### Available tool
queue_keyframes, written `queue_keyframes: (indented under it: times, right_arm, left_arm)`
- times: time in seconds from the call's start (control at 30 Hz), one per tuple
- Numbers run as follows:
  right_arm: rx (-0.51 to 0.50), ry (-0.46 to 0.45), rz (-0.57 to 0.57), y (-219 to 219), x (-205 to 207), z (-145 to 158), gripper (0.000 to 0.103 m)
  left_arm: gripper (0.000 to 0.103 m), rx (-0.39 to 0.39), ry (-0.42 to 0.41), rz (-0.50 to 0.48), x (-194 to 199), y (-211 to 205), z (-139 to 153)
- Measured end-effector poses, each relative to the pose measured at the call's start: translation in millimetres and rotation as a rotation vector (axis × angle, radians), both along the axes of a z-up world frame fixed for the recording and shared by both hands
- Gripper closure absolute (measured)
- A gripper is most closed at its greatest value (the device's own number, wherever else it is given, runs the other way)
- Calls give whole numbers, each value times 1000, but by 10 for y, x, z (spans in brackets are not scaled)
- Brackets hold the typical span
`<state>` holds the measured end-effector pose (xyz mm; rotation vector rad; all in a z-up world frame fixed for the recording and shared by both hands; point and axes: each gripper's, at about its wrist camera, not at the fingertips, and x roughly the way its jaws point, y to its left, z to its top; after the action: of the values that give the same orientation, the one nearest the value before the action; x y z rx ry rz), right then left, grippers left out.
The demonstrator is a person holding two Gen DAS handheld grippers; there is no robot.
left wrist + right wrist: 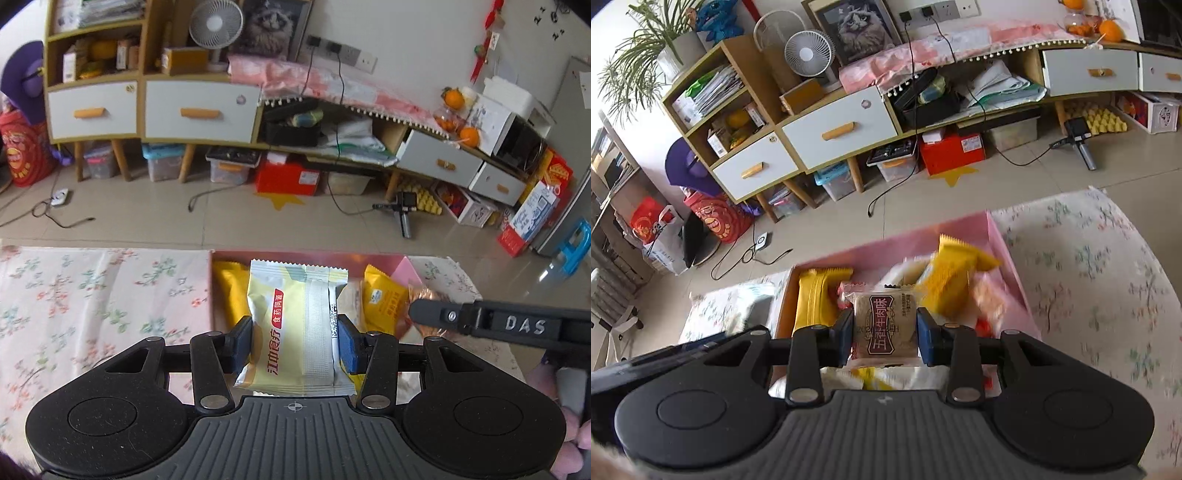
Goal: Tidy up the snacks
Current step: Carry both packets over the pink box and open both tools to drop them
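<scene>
My left gripper (294,341) is shut on a pale yellow and white snack packet (295,325) with a red label, held above the pink box (402,267). Yellow packets (384,299) lie in that box. The other gripper's black finger (480,321), marked DAS, reaches in from the right edge. In the right wrist view my right gripper (885,338) is shut on a small brown square snack packet (884,325) over the same pink box (1001,236). Beneath it lie a yellow packet (816,299), more yellow wrappers (953,273) and pale ones.
The box stands on a floral tablecloth (92,302) that spreads left and right (1089,280) of it. Beyond the table edge is tiled floor with cables, storage bins and a long cabinet (199,110) with white drawers against the wall.
</scene>
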<state>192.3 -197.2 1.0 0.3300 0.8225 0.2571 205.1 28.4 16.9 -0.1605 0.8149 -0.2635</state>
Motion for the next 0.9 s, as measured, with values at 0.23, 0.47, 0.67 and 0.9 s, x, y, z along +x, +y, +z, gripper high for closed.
queue_keyframes:
  times: [0.23,0.47,0.67,0.9]
  right_arm:
    - [-81,-7,-4,-41,359,-9,71]
    - [-148,39,-42,-164,643,-129,71]
    - [-174,85,-73,-242,791,-262,71]
    - [-117,80,-95,-291,806,-230,42]
  left_arm:
    - [58,-6,19,-54,414,-196,-201]
    - [58,51,53,-117,704,-439,-313]
    - [58,113,86,-155,853,-589,-400]
    - [47,105,50,-167,844,-605,-387]
